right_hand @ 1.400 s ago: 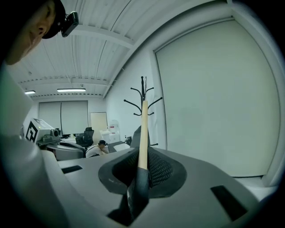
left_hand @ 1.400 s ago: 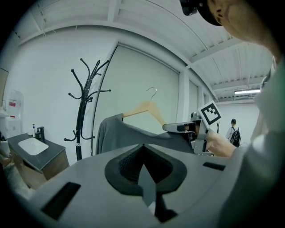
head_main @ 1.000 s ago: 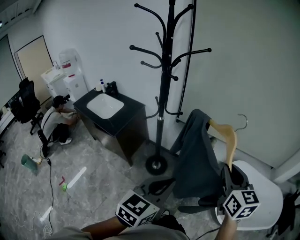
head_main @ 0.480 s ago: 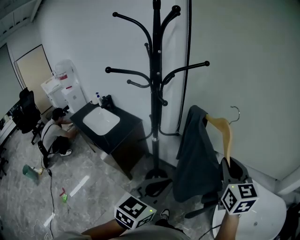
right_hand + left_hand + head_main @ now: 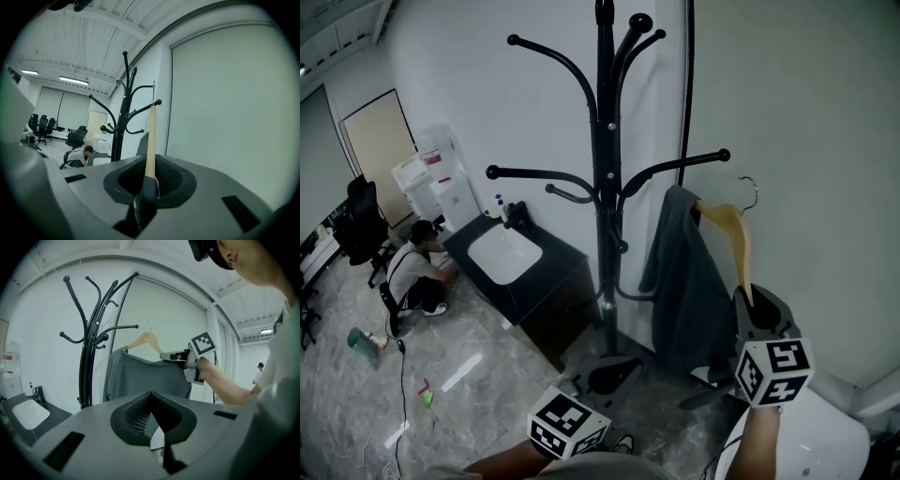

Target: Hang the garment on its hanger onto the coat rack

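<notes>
A grey garment [image 5: 682, 281] hangs on a wooden hanger [image 5: 733, 232] with a metal hook [image 5: 751, 193]. My right gripper [image 5: 748, 309] is shut on the hanger's lower end and holds it up. The hook sits just right of and below the ball tip of the right arm [image 5: 684, 167] of the black coat rack [image 5: 602, 206], apart from it. In the right gripper view the hanger [image 5: 151, 140] rises from the gripper [image 5: 146, 197] beside the rack [image 5: 123, 122]. My left gripper [image 5: 567, 424] is low at the bottom; in its own view it [image 5: 161, 446] looks shut on nothing, facing the garment [image 5: 140, 376].
A black cabinet with a white sink [image 5: 511, 258] stands left of the rack base. A person [image 5: 412, 272] crouches beside it, near a water dispenser [image 5: 441, 178] and an office chair [image 5: 361, 220]. A white round table [image 5: 811, 441] is at lower right. A black pipe [image 5: 686, 84] runs up the wall.
My right gripper has lifted the hanger and garment higher, bringing the hook up near the rack's right arm. The head view has tilted upward.
</notes>
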Motion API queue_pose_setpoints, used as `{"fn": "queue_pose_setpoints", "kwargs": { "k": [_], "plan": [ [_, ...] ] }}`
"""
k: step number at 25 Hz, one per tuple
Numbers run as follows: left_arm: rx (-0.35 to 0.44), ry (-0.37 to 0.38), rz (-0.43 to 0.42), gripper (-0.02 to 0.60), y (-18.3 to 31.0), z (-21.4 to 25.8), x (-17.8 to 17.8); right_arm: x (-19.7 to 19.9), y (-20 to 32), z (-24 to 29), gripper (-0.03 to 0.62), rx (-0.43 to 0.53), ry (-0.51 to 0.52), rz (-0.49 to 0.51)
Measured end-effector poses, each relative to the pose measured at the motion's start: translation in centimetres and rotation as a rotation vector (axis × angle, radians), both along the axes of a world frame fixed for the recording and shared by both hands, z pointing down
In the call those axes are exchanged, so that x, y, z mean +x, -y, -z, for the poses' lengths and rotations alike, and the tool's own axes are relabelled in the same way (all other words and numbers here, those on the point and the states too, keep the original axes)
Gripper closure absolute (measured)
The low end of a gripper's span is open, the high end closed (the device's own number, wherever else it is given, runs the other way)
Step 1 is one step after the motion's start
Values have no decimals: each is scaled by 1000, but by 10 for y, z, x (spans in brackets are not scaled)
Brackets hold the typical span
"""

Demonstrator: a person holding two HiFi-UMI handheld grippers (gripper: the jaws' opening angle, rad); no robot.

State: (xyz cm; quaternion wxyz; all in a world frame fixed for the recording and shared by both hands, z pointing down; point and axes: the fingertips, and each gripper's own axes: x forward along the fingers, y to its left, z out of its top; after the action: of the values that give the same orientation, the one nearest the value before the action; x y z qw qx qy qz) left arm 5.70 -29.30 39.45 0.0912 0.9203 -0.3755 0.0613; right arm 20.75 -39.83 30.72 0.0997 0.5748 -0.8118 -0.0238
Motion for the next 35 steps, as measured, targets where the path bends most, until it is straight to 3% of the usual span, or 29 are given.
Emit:
{"fn": "queue_pose_setpoints", "kwargs": {
  "k": [6,14,35],
  "plan": [
    [15,-5,-5,577,34,10,-10,-15,44,16,531,21,-38,-1],
    [8,-10,-17,577,66,9,-25,-33,82,-4,531,-24,-57,-9],
    [56,15,-90,577,99,12,0,-94,96,-39,531,-101,-34,103]
  ]
}}
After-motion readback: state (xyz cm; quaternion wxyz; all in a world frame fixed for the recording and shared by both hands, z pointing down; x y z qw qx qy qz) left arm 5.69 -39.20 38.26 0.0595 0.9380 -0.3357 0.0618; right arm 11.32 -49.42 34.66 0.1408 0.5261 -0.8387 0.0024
